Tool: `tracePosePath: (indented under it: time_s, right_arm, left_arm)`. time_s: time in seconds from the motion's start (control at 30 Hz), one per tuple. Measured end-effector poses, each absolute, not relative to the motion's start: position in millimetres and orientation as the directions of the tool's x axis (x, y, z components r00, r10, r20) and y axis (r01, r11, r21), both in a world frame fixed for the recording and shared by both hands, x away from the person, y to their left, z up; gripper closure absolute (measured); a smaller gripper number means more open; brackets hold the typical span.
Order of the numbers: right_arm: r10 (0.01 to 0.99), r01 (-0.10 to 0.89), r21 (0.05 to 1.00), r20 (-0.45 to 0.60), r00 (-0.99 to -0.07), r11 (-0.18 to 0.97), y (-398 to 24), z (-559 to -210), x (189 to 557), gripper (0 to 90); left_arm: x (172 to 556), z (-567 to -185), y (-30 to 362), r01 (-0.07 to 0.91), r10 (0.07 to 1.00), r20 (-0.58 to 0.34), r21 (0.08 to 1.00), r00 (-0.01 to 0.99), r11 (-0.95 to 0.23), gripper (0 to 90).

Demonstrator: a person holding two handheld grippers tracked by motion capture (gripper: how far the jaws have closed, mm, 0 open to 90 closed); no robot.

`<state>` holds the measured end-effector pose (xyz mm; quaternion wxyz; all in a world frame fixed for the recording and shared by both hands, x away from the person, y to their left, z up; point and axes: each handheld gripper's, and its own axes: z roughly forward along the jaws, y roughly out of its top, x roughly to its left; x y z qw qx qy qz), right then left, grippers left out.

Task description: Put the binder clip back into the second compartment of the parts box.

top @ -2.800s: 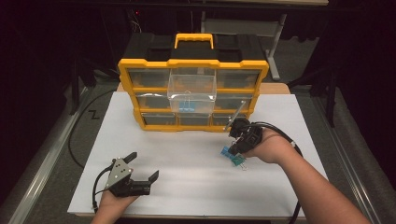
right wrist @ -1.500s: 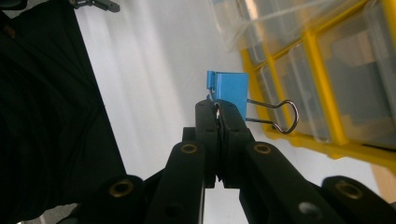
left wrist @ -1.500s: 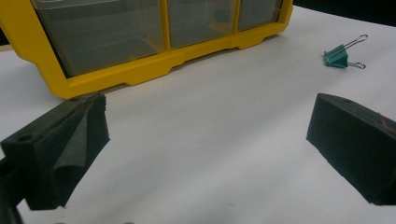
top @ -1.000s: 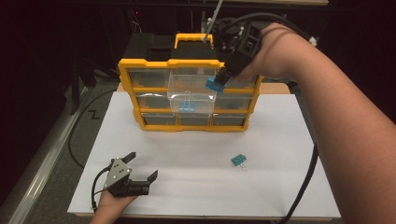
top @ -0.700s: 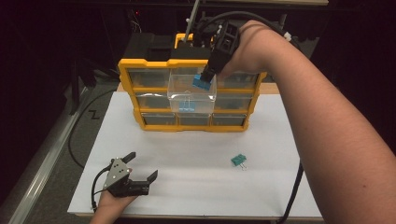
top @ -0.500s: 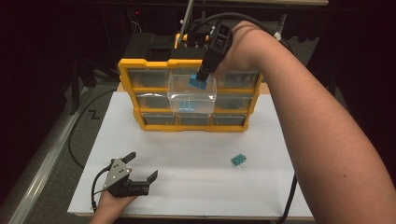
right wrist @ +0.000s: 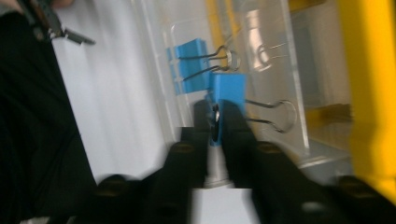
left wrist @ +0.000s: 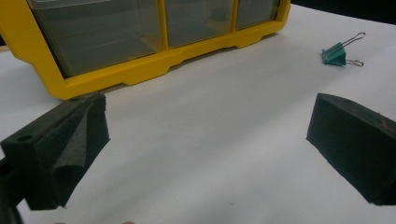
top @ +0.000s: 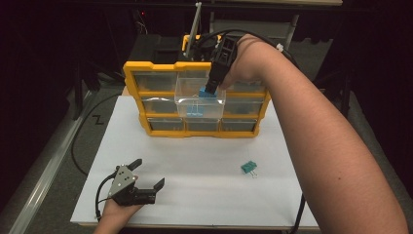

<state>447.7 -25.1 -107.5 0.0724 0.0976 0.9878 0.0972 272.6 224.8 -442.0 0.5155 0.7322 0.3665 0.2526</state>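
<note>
In the high view, the right gripper point(top: 210, 90) reaches down into a clear drawer point(top: 181, 102) pulled out of the middle of the yellow organizer point(top: 132, 78) at the far edge of the white sheet point(top: 204, 195). A blue binder clip point(top: 203, 92) sits at its jaw tips, above a second blue clip point(top: 194, 113) lying lower in the same drawer. The left gripper point(top: 146, 176) rests near the front left corner of the sheet, jaws wide apart with nothing between them. A teal binder clip point(top: 249, 167) lies alone on the sheet, well apart from both grippers.

The left gripper view shows the two black jaws spread wide over bare white sheet, the organizer's bottom row ahead and the teal clip off to the upper right.

In the right gripper view, the jaws have just been opening, with the blue clip's body between them. The picture is blurred, but the tips seem to press on the clip yet. The second blue clip lies just beyond it inside the drawer.
</note>
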Motion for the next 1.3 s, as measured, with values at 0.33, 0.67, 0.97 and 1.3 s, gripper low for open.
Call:
tracePosePath:
  time_s: [0.33,0.67,0.97,1.3]
  right_arm:
    - [0.263,0.213,0.281,-0.155,-0.952,0.936,-61,-80,415,40.8]
    - [0.293,0.252,0.248,-0.147,-0.945,0.935,-102,-108,403,36.8]
    - [0.314,0.28,0.245,-0.113,-0.943,0.928,-128,-154,398,31.5]
    - [0.342,0.312,0.226,-0.111,-0.933,0.923,-146,-209,397,19.4]
  left_arm:
    - [273,-442,223,0.281,0.794,-0.007,0.937,0.608,-0.207,0.2]
    - [274,-443,222,0.287,0.8,-0.005,0.935,0.6,-0.209,0.2]
    - [274,-443,222,0.292,0.805,-0.013,0.935,0.593,-0.2,0.2]
    - [274,-443,223,0.283,0.804,-0.003,0.937,0.594,-0.206,0.2]
